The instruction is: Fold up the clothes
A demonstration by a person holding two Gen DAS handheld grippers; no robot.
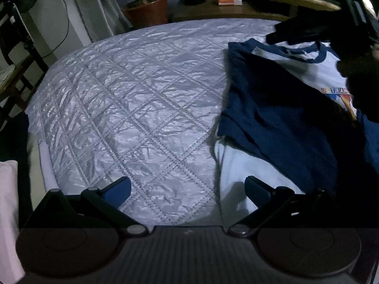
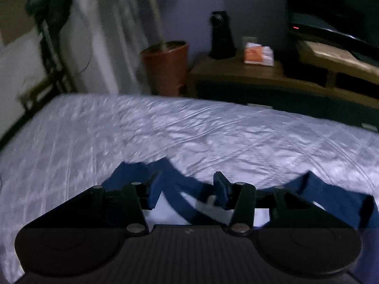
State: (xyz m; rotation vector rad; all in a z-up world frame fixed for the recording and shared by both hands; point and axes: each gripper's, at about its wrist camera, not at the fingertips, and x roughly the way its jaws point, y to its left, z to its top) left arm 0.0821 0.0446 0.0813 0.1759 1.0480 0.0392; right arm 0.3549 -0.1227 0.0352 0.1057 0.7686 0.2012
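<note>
A white T-shirt [image 1: 241, 163] with navy sleeves and collar lies flat on the right of the quilted bed cover [image 1: 132, 108]. One navy sleeve [image 1: 272, 108] is folded over its printed chest. My left gripper [image 1: 188, 187] stands wide open low over the shirt's bottom left corner; the hem edge lies between its fingers, unpressed. In the right wrist view my right gripper [image 2: 187, 189] is half open over the navy collar [image 2: 182, 198] and its white tag, which run between the fingers; the pads do not press them. A dark blurred shape [image 1: 355, 75] covers the collar side in the left wrist view.
Black clothing [image 1: 296, 30] is heaped at the bed's far right corner. Beyond the bed stand a terracotta pot [image 2: 165, 66] and a wooden nightstand [image 2: 236, 71] with an orange packet [image 2: 258, 53]. A chair [image 1: 14, 71] is at the left, pale cloth [image 1: 8, 213] at the near left.
</note>
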